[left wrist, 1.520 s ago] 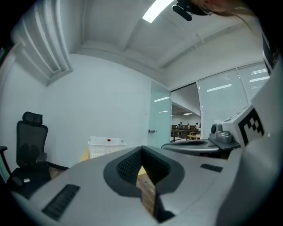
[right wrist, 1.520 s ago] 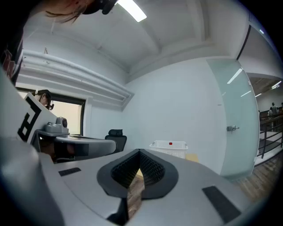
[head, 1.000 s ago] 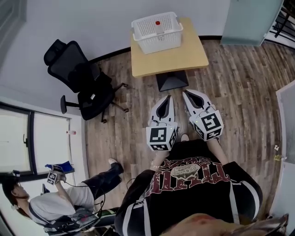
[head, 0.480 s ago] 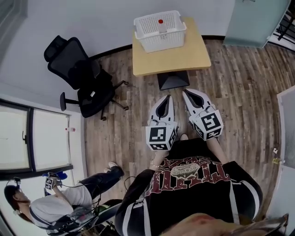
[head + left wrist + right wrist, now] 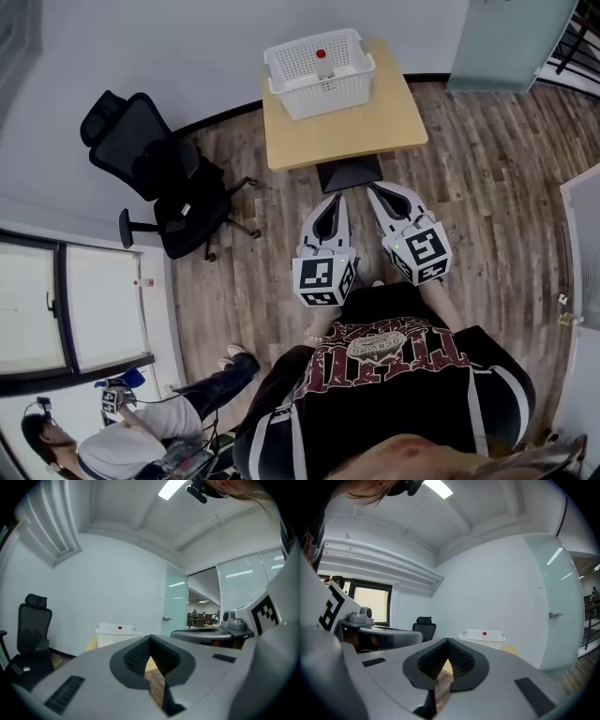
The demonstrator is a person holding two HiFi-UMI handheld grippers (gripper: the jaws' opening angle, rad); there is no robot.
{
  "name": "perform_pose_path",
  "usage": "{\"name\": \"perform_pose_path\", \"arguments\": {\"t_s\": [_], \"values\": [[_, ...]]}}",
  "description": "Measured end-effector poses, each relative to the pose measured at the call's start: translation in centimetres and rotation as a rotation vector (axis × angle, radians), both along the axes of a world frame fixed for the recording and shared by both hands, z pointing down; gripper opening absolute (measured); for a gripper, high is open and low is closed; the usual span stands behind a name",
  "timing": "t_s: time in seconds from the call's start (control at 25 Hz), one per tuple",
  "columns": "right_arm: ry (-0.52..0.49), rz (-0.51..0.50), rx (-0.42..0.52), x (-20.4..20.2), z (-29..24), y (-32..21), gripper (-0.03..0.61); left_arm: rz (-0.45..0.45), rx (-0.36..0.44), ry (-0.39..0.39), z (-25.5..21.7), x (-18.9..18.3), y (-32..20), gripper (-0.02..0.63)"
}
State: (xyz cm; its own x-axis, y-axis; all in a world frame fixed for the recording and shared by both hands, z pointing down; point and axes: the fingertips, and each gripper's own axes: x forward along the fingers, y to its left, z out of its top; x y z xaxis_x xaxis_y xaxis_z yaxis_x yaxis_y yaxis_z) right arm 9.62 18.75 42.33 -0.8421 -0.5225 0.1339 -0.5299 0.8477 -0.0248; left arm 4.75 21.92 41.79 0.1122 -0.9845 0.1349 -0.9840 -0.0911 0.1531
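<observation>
I hold both grippers side by side in front of my chest, over the wooden floor. The left gripper (image 5: pixel 334 200) and the right gripper (image 5: pixel 376 188) point towards a small wooden table (image 5: pixel 337 131). Both are shut, tips together, with nothing between them. In the left gripper view the left gripper (image 5: pixel 150 638) aims at a white basket (image 5: pixel 116 634) ahead. In the right gripper view the right gripper (image 5: pixel 448 641) faces the same basket (image 5: pixel 483 638). The basket (image 5: pixel 319 66) stands at the table's far edge and holds a red-capped item (image 5: pixel 321 54).
A black office chair (image 5: pixel 155 173) stands left of the table. A frosted glass door (image 5: pixel 506 37) is at the far right, with a white wall behind the table. Another person (image 5: pixel 131 441) with a marker cube crouches at the lower left, by a window (image 5: pixel 47 314).
The view has shifted a little, and the basket sits slightly higher in both gripper views. The person at the lower left has moved lower in the frame. Both grippers stay shut.
</observation>
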Motion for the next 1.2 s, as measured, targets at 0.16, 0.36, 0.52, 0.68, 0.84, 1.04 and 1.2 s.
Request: {"name": "perform_pose_path", "arguments": {"t_s": [0.16,0.36,0.52,0.68,0.84,1.04,1.2], "values": [[-0.004,0.029,0.005,-1.1,-0.2,-1.5,0.017,0.036,0.000,0.004,0.1,-1.0,-1.8,0.028],[-0.009,0.056,0.005,-2.6,-0.1,-3.1,0.017,0.080,0.006,0.002,0.0,-2.2,-3.8,0.028],[-0.013,0.073,0.011,-4.1,-0.4,-4.3,0.017,0.095,0.010,-0.005,-0.2,-3.9,-4.9,0.028],[-0.011,0.090,0.003,-5.9,0.0,-5.3,0.017,0.108,0.012,-0.012,-0.1,-5.5,-5.7,0.028],[-0.001,0.095,0.009,-8.4,0.1,-5.5,0.017,0.115,0.004,-0.013,0.3,-7.8,-6.1,0.027],[0.014,0.105,0.000,-10.0,0.6,-5.8,0.017,0.121,-0.010,-0.012,0.8,-9.6,-6.5,0.028],[0.012,0.120,-0.013,-10.5,0.9,-6.4,0.017,0.126,-0.018,-0.014,1.0,-10.5,-6.8,0.028]]}}
